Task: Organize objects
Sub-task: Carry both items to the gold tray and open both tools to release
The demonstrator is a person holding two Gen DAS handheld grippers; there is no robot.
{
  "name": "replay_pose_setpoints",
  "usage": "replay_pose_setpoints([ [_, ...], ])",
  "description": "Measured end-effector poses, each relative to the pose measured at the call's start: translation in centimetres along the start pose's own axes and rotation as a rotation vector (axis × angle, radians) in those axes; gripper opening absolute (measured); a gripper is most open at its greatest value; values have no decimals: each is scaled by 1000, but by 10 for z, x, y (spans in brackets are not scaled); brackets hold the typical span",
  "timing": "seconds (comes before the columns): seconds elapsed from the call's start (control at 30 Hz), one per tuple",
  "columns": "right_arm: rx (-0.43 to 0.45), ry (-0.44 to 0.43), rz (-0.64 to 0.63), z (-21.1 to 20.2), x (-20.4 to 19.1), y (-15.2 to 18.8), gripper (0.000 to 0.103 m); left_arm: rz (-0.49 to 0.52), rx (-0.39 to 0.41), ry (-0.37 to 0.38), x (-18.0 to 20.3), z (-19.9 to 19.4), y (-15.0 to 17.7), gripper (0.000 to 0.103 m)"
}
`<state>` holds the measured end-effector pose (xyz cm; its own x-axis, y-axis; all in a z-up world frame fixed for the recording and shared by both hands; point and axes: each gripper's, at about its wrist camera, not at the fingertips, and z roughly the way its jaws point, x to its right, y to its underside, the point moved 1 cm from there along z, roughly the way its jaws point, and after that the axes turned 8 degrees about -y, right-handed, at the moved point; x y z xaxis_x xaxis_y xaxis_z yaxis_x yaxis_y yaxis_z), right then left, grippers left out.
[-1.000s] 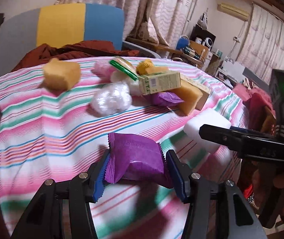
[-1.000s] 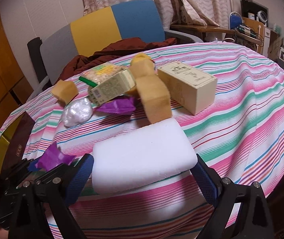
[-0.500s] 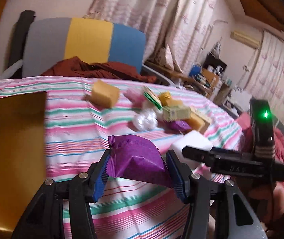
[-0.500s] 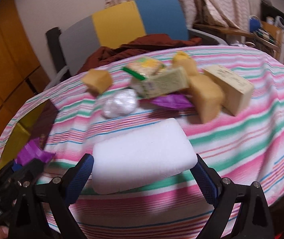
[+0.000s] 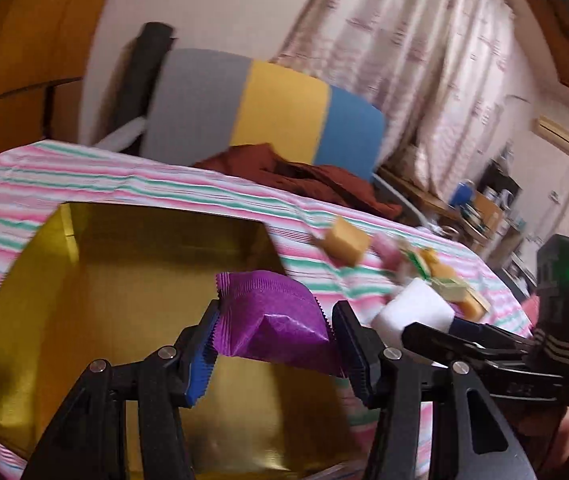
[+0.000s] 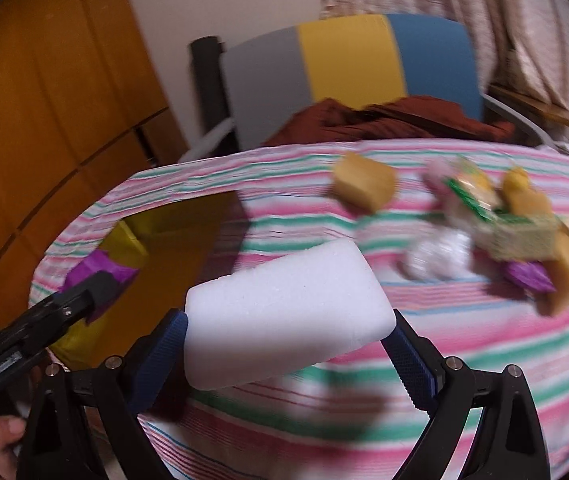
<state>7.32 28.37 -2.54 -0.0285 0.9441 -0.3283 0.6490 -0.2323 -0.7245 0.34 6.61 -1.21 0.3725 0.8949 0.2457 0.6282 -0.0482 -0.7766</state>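
Note:
My left gripper (image 5: 274,344) is shut on a purple foil packet (image 5: 272,320) and holds it above an open gold box (image 5: 104,280) on the striped table. My right gripper (image 6: 288,344) is shut on a white foam block (image 6: 284,312), held above the table just right of the gold box (image 6: 164,248). In the right wrist view the left gripper (image 6: 96,284) with the purple packet (image 6: 92,266) hangs over the box. In the left wrist view the white block (image 5: 412,308) and right gripper (image 5: 464,332) sit at the right.
A pile lies on the far right of the table: a yellow sponge cube (image 6: 364,184), a clear plastic wad (image 6: 436,256), a green-labelled carton (image 6: 520,236), another purple packet (image 6: 528,276), tan blocks (image 6: 568,276). A grey, yellow and blue chair (image 6: 348,68) with brown cloth stands behind.
Both grippers have swung left with their loads. The gold box has come fully under the left gripper, and the pile of objects has slid to the right of both views.

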Motion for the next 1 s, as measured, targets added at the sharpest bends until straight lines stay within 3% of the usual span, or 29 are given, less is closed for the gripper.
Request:
replay_pose_setpoints([
  [0.33,-63,-103,-96,88,-74,-58,100,-99,-51,-153,-86,28,-25,56],
  [0.5,-135,-52,-42,137,-78,-72,103,-164,-56,-170,-115,36,-36,56],
  [0.63,-100,-92,53,128,-64,-69,103,-191,-62,-184,-128,44,-44,56],
  [0.87,-79,-90,24,101,-64,-47,103,-230,-119,-285,-137,67,-52,65],
  [1.0,-63,-101,36,88,-61,-39,103,-260,-118,-294,-139,64,-53,68],
])
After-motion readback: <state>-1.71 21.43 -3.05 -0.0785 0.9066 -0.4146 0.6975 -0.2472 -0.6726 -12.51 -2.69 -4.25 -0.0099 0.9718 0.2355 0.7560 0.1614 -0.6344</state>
